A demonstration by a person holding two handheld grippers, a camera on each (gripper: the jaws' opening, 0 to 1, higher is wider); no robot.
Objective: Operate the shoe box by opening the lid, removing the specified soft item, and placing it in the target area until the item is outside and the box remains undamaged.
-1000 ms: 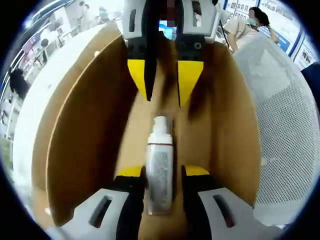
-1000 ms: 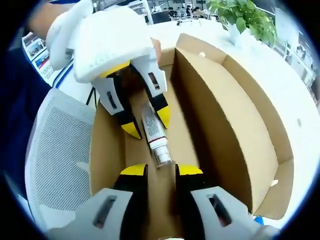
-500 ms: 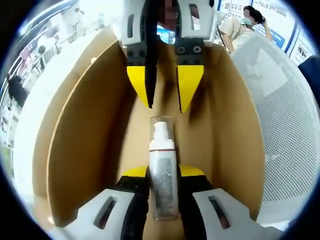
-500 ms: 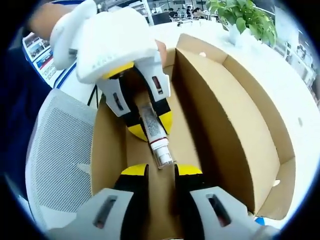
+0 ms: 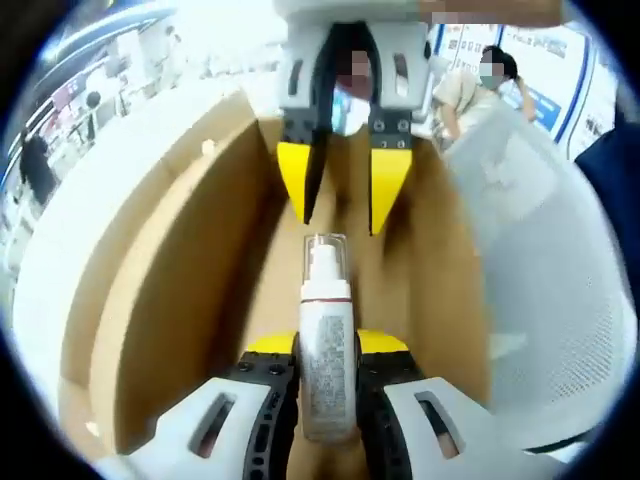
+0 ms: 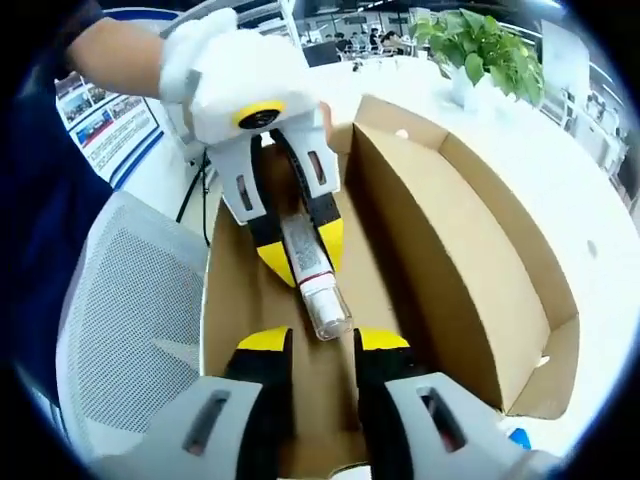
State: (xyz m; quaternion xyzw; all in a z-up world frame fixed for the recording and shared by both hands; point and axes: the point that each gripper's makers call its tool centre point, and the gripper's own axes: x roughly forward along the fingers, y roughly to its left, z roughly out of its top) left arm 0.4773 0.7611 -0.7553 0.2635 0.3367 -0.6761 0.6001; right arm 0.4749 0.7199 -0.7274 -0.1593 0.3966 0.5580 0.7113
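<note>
A white tube with a clear cap (image 5: 325,340) is clamped between the jaws of my left gripper (image 5: 328,346), cap pointing away from the camera, inside the open brown shoe box (image 5: 170,300). In the right gripper view, the left gripper (image 6: 303,258) comes down from the top, held by a white-gloved hand (image 6: 240,75), and the tube (image 6: 310,265) juts from it toward the camera. My right gripper (image 6: 322,342) stands open just short of the cap, with nothing between its fingers. It faces the tube from the far end (image 5: 343,190). The box wall (image 6: 450,270) rises on the right.
A white mesh chair (image 6: 120,330) stands beside the box, also seen at the right as the chair (image 5: 550,270). The box rests on a white table (image 6: 560,170) with a potted plant (image 6: 480,45) at its far end. People (image 5: 480,90) are in the background.
My left jaws have closed on the tube, which lay loose between them a second ago. Both cameras have drawn back a little from the box floor, and the tube has come with the left gripper.
</note>
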